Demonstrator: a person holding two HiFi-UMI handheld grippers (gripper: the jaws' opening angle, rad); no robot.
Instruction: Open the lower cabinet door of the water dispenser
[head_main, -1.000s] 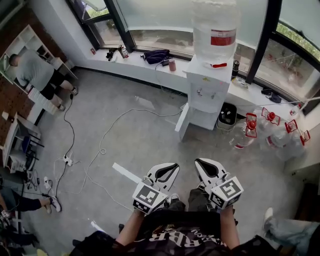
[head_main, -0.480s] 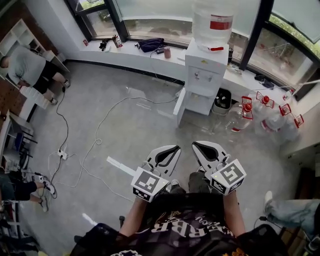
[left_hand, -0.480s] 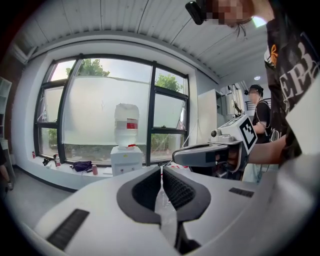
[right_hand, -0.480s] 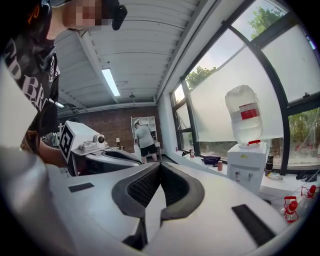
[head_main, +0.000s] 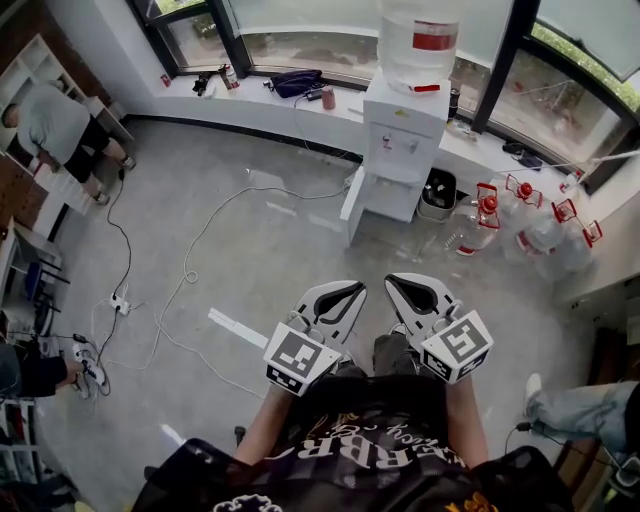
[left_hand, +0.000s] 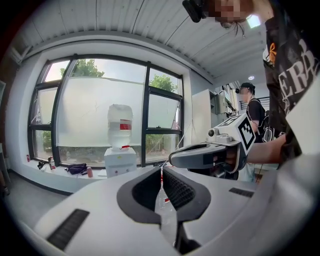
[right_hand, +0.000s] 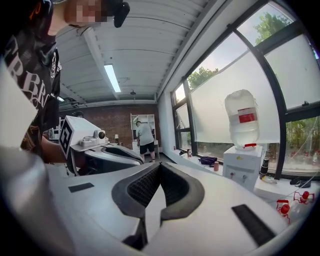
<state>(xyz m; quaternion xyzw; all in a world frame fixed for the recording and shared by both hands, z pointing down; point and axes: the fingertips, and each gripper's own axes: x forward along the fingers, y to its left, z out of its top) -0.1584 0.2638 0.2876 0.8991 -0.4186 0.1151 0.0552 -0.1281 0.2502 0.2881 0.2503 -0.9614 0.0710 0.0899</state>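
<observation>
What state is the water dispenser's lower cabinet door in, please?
Open: the lower cabinet door stands swung out from the white water dispenser.

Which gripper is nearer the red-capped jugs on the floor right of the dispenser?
Right. The right gripper has the red-capped jugs ahead and off to its right; the left gripper is beside it on the side away from them, so farther. Neither is close.

A water dispenser (head_main: 405, 150) cased in smooth, lightly glossy white plastic carries a clear plastic bottle (head_main: 418, 35) above a grey floor (head_main: 250, 230) of smooth, faintly shiny concrete. The left tool (head_main: 352, 287) and right tool (head_main: 392, 281) have matt white plastic shells, with black pads (right_hand: 142, 186) that look ribbed and rubbery.
</observation>
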